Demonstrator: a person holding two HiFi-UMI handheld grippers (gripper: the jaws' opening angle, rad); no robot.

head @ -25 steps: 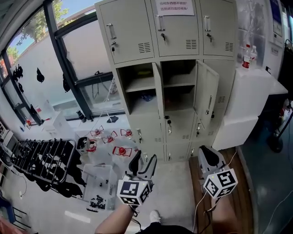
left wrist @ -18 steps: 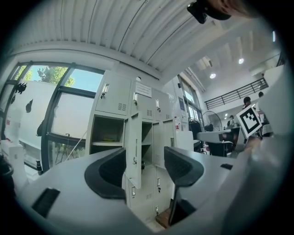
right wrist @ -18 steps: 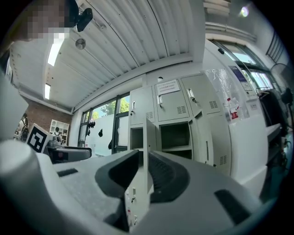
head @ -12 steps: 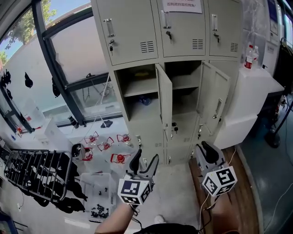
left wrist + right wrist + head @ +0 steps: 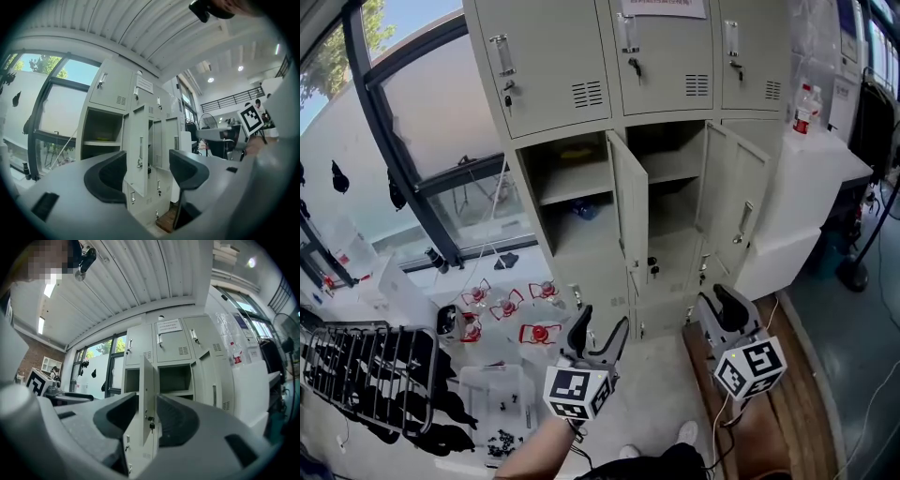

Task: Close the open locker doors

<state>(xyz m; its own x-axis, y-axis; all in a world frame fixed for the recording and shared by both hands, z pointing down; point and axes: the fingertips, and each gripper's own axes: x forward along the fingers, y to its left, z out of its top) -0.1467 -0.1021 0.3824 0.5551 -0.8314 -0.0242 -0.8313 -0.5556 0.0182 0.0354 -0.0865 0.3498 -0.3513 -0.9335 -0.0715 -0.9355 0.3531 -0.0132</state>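
Got the left gripper (image 5: pixel 598 330) held out low and level, jaws spread wide after just opening up some more, nothing between them but air. Same story for the right gripper (image 5: pixel 721 309) beside it: jaws just been opening, wide now, gripping nothing. Both aimed at the lockers (image 5: pixel 553 56), well apart from them. Straight ahead, two doors hanging open in the middle row: left door (image 5: pixel 630 211) sticking out edge-on between the left compartment (image 5: pixel 567 178) and the middle compartment (image 5: pixel 670 173), right door (image 5: pixel 734 202) swung out at the right side of the middle one. Shelf (image 5: pixel 572 186) across the left compartment, something blue (image 5: pixel 586 211) under it, can't tell what. Top row shut, with a notice (image 5: pixel 666 6) on its middle door; lower rows shut too, keys (image 5: pixel 652 269) dangling from one lock. Off to the left, a big window (image 5: pixel 441 122), and on the floor near it some red-and-clear bits (image 5: pixel 539 333), a clear box (image 5: pixel 492 384) and a black rack (image 5: pixel 366 361). Off to the right, a white cabinet (image 5: pixel 811 178) just beside the lockers with a bottle (image 5: pixel 802 108) on top, plus a wooden board (image 5: pixel 783 375) on the floor below the right gripper.
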